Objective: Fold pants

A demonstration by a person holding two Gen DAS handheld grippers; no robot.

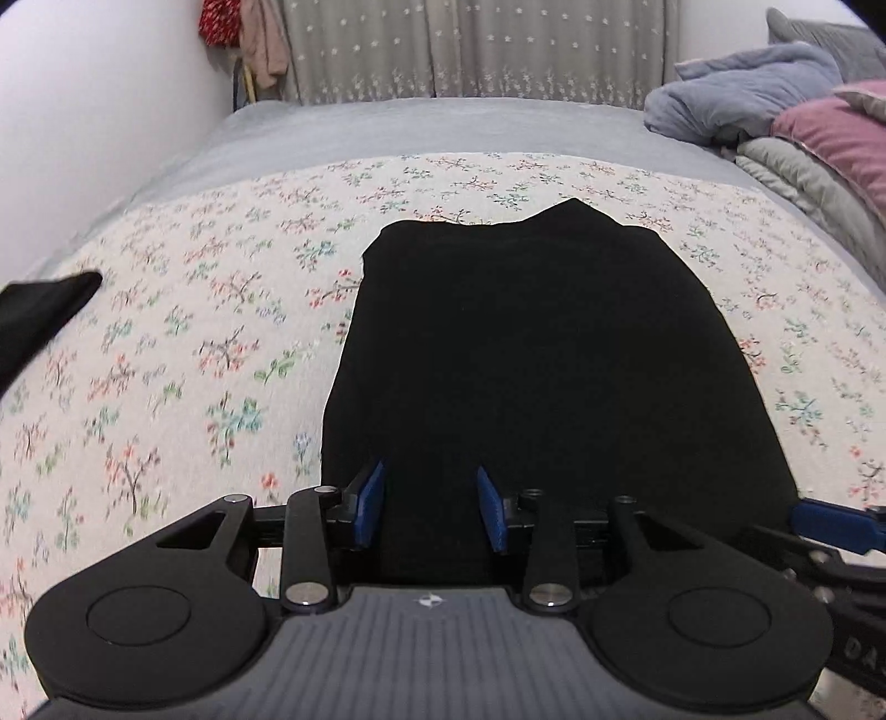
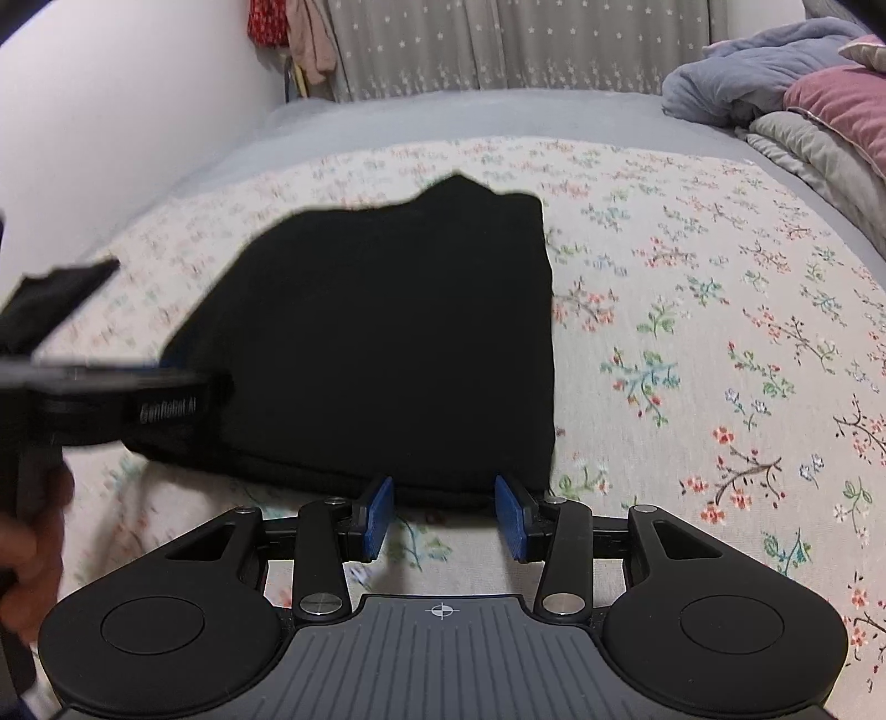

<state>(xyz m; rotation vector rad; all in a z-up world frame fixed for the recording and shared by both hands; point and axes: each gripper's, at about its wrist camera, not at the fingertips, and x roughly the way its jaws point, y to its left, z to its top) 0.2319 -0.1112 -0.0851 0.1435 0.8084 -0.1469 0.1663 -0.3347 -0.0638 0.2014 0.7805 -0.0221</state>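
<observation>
The black pants (image 1: 542, 354) lie folded into a compact rectangle on the floral bedspread (image 1: 183, 354). My left gripper (image 1: 432, 507) is open, its blue pads over the near edge of the pants, holding nothing. In the right wrist view the pants (image 2: 382, 343) lie ahead and to the left. My right gripper (image 2: 446, 512) is open and empty, its pads at the near right edge of the pants. The left gripper's body (image 2: 111, 404) shows blurred at the left, over the pants' left side.
A second black cloth (image 1: 44, 310) lies at the far left of the bed. Piled grey and pink bedding (image 1: 803, 122) sits at the back right. A grey curtain (image 1: 476, 50) hangs behind the bed, and a white wall (image 1: 99, 111) is at the left.
</observation>
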